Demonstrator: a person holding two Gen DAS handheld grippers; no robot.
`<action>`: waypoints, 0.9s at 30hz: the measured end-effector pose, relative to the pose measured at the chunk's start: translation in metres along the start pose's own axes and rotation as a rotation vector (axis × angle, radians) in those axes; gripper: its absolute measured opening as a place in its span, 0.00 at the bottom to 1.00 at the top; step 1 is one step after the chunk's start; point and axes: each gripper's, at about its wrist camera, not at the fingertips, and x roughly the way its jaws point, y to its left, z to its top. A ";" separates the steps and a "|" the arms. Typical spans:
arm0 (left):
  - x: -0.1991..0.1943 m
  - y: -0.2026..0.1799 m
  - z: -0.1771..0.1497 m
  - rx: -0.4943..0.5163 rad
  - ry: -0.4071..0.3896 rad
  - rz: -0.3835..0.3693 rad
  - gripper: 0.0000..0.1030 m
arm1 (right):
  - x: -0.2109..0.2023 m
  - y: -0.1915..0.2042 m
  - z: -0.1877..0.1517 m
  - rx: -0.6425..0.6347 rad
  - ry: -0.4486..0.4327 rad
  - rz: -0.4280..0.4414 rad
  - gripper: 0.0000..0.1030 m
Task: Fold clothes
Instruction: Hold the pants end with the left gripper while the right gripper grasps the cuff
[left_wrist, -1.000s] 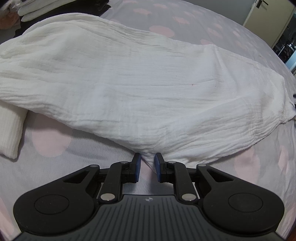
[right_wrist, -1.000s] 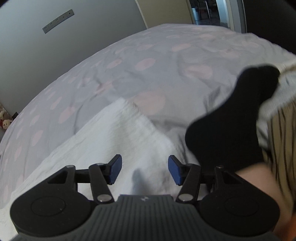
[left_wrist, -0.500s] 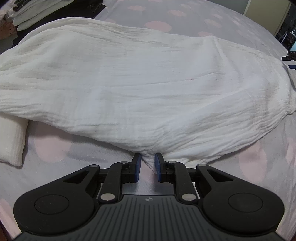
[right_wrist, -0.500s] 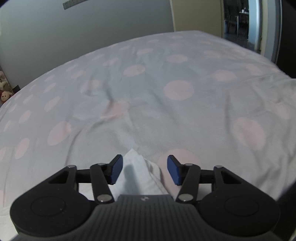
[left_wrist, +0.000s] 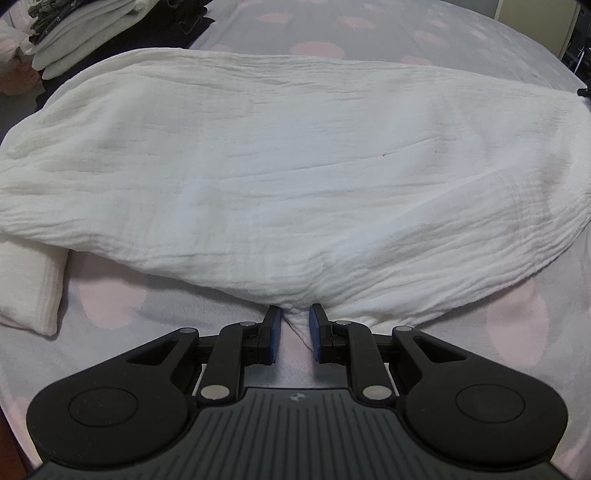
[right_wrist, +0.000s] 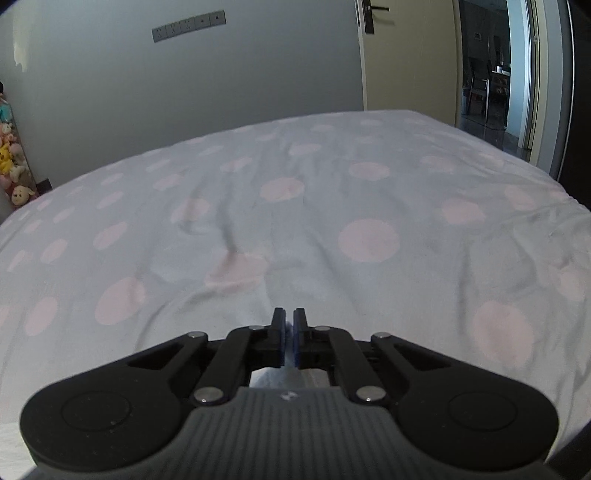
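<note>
A large white crinkled cloth (left_wrist: 295, 166) lies spread across the grey bed sheet with pink dots (left_wrist: 110, 302) in the left wrist view. Its near edge bunches into a corner between the blue pads of my left gripper (left_wrist: 295, 321), which stands narrowly shut on it. In the right wrist view my right gripper (right_wrist: 289, 328) is closing tight, its pads almost together, with a sliver of the white cloth (right_wrist: 266, 377) pinched between them. Beyond it only the dotted sheet (right_wrist: 295, 221) shows.
A stack of folded clothes (left_wrist: 74, 33) sits at the far left of the bed. A small folded white cloth (left_wrist: 29, 291) lies at the left, partly under the big one. A grey wall, an open door (right_wrist: 480, 74) and plush toys (right_wrist: 11, 158) lie past the bed.
My right gripper swung away from a black sock and a person's arm to the cloth's far corner and closed on it. The cloth now lies stretched wider. The left gripper kept its hold.
</note>
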 end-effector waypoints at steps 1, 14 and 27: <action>0.000 0.000 0.000 -0.006 0.001 0.000 0.20 | 0.005 0.002 -0.001 -0.007 0.017 -0.009 0.05; -0.002 -0.004 0.000 -0.022 -0.012 -0.005 0.20 | -0.033 -0.056 -0.029 0.058 0.205 0.110 0.57; 0.000 -0.002 0.002 -0.027 -0.017 -0.010 0.20 | -0.028 -0.012 -0.088 -0.052 0.286 0.059 0.19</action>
